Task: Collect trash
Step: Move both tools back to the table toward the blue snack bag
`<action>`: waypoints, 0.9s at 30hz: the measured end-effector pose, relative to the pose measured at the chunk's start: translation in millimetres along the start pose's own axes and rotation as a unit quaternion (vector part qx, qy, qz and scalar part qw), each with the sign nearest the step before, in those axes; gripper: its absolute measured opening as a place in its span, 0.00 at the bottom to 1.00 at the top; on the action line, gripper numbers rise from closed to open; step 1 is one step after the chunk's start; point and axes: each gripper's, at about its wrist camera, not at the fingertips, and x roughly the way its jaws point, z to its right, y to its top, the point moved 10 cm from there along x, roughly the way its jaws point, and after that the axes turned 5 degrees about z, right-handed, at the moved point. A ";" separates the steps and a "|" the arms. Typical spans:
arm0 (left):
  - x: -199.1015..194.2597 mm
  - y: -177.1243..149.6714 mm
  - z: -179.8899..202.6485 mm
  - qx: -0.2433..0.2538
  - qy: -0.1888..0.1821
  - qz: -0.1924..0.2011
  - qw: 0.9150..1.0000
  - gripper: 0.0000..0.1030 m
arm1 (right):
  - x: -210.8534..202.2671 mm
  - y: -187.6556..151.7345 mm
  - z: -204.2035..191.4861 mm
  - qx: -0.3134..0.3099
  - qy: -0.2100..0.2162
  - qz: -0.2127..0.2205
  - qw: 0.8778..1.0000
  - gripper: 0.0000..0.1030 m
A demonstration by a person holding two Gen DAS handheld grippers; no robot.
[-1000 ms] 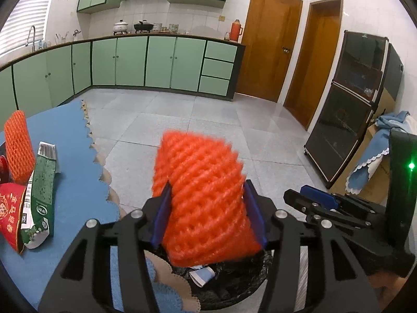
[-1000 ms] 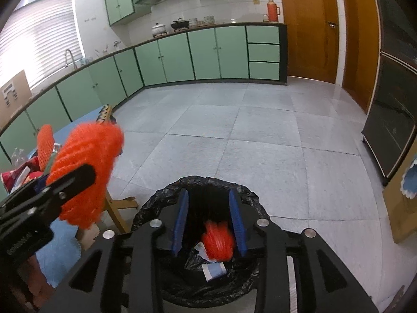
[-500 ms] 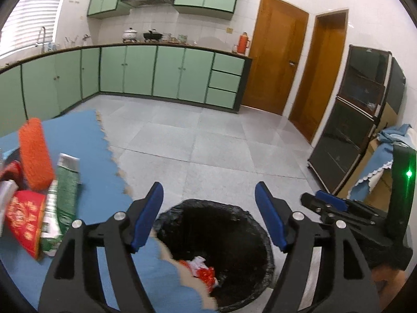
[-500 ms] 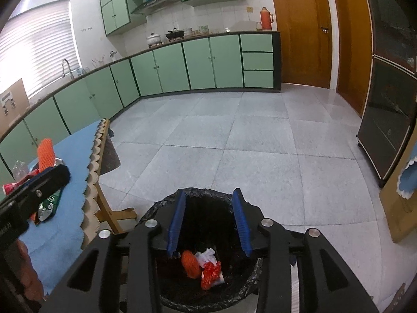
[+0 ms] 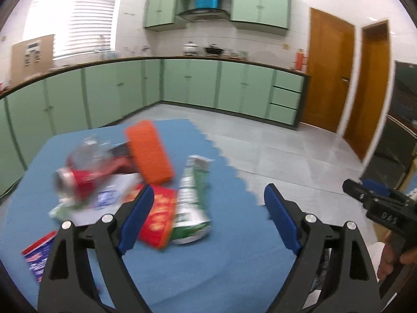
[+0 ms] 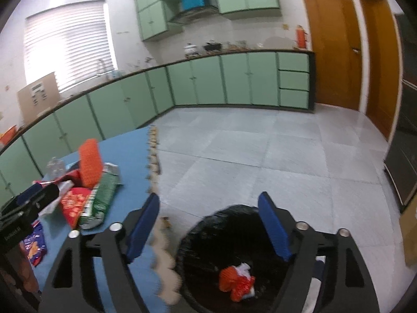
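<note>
A pile of trash lies on the blue table: an orange foam net, a green and white packet, a red packet, a red can and a blue wrapper. My left gripper is open and empty, just above the table in front of the pile. My right gripper is open and empty above the black bin, which holds orange and red trash. The pile also shows in the right wrist view.
The table's scalloped edge runs beside the bin. Green cabinets line the far walls. Wooden doors stand at the right. Grey tiled floor spreads beyond the bin.
My left gripper let the orange foam net fall into the bin, then swung left over the table to face the pile. My right gripper opened wider above the bin.
</note>
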 end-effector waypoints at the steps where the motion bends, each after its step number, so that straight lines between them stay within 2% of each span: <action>1: -3.9 -0.8 -9.2 -0.002 0.008 0.000 1.000 0.81 | 1.6 0.7 -13.4 -0.008 0.009 0.003 1.000 0.79; 10: -41.0 -5.9 -91.3 -0.031 0.094 0.007 0.995 0.82 | 14.9 -8.7 -105.8 -0.053 0.073 -0.003 0.996 0.80; 21: -72.2 -36.6 -155.7 -0.046 0.164 -0.006 0.985 0.85 | 26.5 -30.1 -167.0 -0.086 0.102 -0.008 0.991 0.80; 27: -85.2 -66.8 -184.5 -0.067 0.187 -0.031 0.980 0.86 | 31.0 -44.9 -184.3 -0.100 0.104 -0.019 0.989 0.80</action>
